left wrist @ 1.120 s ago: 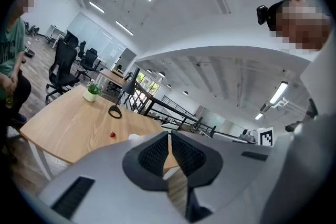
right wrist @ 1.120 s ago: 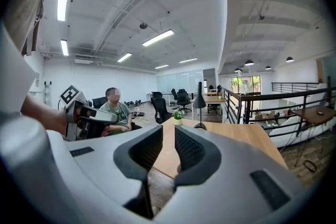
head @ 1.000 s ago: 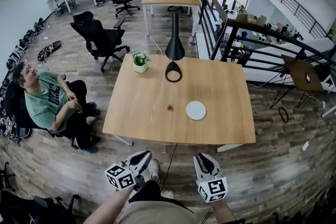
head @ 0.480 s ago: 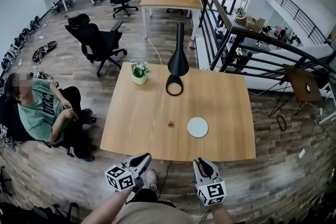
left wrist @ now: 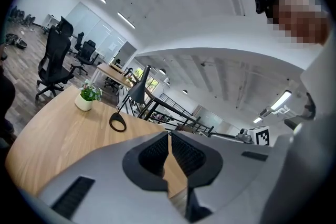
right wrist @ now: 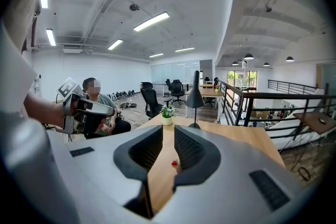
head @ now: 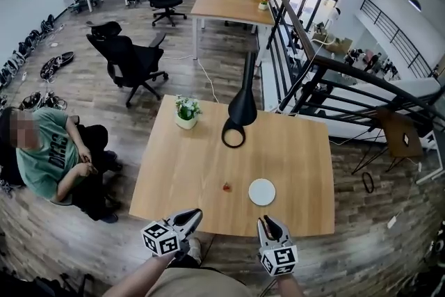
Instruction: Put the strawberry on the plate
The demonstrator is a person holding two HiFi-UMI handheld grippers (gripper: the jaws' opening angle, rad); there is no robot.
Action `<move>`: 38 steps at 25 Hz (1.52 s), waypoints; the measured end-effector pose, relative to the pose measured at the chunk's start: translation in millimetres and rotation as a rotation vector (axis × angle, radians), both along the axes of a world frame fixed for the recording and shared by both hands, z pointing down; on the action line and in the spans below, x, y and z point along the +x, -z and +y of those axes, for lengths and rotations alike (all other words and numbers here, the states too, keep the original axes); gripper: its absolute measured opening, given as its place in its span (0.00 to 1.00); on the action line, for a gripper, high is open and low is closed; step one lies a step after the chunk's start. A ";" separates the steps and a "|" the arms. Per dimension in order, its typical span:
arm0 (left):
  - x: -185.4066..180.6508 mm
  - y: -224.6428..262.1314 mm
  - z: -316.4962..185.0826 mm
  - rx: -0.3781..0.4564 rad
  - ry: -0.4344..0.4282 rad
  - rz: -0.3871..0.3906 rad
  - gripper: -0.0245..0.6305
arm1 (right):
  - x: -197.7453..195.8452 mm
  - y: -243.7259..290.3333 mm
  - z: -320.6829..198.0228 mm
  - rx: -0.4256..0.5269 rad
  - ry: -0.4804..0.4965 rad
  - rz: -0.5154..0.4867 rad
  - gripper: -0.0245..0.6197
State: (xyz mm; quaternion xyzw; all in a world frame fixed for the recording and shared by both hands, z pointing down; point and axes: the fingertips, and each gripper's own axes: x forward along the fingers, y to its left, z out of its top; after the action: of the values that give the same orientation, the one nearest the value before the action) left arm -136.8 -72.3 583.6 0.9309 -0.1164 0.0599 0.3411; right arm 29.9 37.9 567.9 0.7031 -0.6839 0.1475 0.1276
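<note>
L tongs [head: 193, 216] are held pressed together, idle, while R tongs [head: 267, 222], slightly spread & empty, are aimed at strawberry [head: 226, 186] nr plate [head: 262, 192] for pickup.

No words, numbers or brand names can be read anywhere. The left cube [head: 161, 238] and right cube [head: 280, 259] bear only black-and-white square patterns. The seated person's green shirt [head: 43, 162] has dark print, too small to read.
</note>
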 end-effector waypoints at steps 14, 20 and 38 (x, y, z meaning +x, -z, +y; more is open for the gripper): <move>49.5 -16.8 -49.7 0.015 0.052 -0.070 0.04 | 40.7 -51.5 -79.5 -0.069 0.144 -0.027 0.13; 73.8 -26.1 -55.0 -0.029 0.184 -0.107 0.04 | 62.6 -93.2 -105.3 -0.149 0.287 -0.040 0.13; 104.0 -60.7 -88.6 -0.067 0.285 -0.201 0.04 | 53.8 -265.6 -154.7 -0.418 0.606 0.076 0.13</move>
State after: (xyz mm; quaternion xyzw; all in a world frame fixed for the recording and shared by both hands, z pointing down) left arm -32.8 -160.9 644.2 0.8824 -0.2785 0.1077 0.3635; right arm 83.7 -116.8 833.6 0.4324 -0.8109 0.2135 0.3315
